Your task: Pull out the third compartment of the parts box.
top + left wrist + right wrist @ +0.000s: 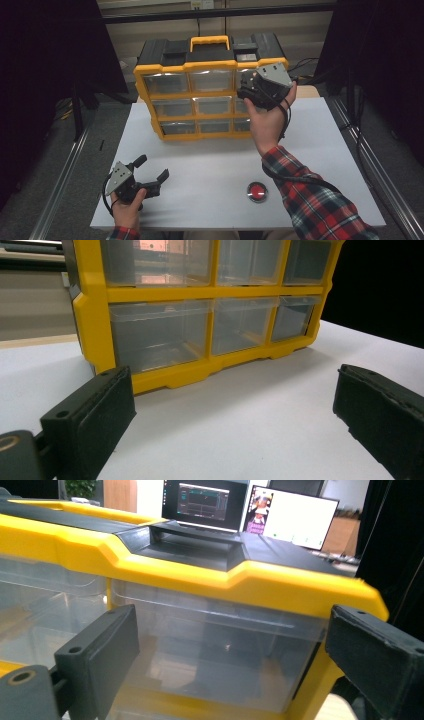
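Right gripper (248, 86) sits at the upper right of the high view, jaws spread wide and empty, facing the top right drawer (215, 650) of the yellow organizer (165, 92). Left gripper (152, 170) rests low at the lower left on the white table (210, 170), jaws likewise wide apart, holding nothing. Red button (257, 191) lies near the bottom edge.

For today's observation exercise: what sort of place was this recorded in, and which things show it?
Probably a lab or recording workspace: computer screens glow behind the drawer cabinet, black curtains flank the white table, and a red button sits on it.
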The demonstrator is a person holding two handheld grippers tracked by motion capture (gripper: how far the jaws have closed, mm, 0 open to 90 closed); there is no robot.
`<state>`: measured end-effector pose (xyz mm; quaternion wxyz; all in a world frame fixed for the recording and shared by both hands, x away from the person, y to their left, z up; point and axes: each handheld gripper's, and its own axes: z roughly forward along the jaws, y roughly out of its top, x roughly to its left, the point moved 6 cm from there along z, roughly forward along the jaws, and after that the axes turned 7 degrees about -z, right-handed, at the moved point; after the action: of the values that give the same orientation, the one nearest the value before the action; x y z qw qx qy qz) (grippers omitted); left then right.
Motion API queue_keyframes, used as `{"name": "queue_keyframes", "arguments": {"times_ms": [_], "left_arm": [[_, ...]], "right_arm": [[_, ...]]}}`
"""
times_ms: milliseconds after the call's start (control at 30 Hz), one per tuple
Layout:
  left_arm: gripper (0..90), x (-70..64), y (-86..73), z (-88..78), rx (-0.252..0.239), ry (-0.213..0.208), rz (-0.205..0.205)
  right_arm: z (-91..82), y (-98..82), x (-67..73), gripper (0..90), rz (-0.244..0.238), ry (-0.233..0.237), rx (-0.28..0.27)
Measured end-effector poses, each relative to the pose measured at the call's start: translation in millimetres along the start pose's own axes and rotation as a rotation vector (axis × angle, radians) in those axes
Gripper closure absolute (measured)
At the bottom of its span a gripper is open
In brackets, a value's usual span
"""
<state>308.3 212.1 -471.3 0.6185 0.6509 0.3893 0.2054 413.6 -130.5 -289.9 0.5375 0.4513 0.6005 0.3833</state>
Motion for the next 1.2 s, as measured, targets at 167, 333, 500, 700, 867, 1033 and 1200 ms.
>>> {"name": "queue_keyframes", "arguments": {"times_ms": [167, 333, 500, 700, 867, 1033, 1200], "left_arm": [[3.2, 0.0, -0.2, 0.1, 0.001, -0.001, 0.0], [3.2, -0.6, -0.1, 0.7, -0.002, -0.002, -0.002], [3.4, 0.5, -0.5, 0.2, 0.007, -0.006, 0.013], [3.4, 0.3, -0.7, 0.3, 0.009, -0.003, 0.014], [3.5, 0.4, -1.0, 0.6, 0.009, -0.003, 0.013], [3.6, 0.3, -1.0, 0.6, 0.008, -0.002, 0.014], [3.6, 0.4, -1.1, 0.6, 0.009, -0.001, 0.014]], "right_arm": [[-1.9, 3.8, -0.2, 9.1, -0.106, -0.015, -0.021], [-3.4, 5.8, 1.2, 13.1, -0.208, -0.017, -0.034], [-5.2, 8.1, 4.2, 21.7, -0.403, -0.034, -0.061], [-5.3, 8.8, 8.9, 27.8, -0.595, -0.041, -0.077], [-5.2, 8.9, 14.7, 34.8, -0.769, -0.041, -0.086], [-4.0, 10.5, 17.4, 41.7, -0.898, -0.04, -0.085], [-3.3, 10.7, 19.7, 50.2, -0.988, -0.041, -0.082]]}}
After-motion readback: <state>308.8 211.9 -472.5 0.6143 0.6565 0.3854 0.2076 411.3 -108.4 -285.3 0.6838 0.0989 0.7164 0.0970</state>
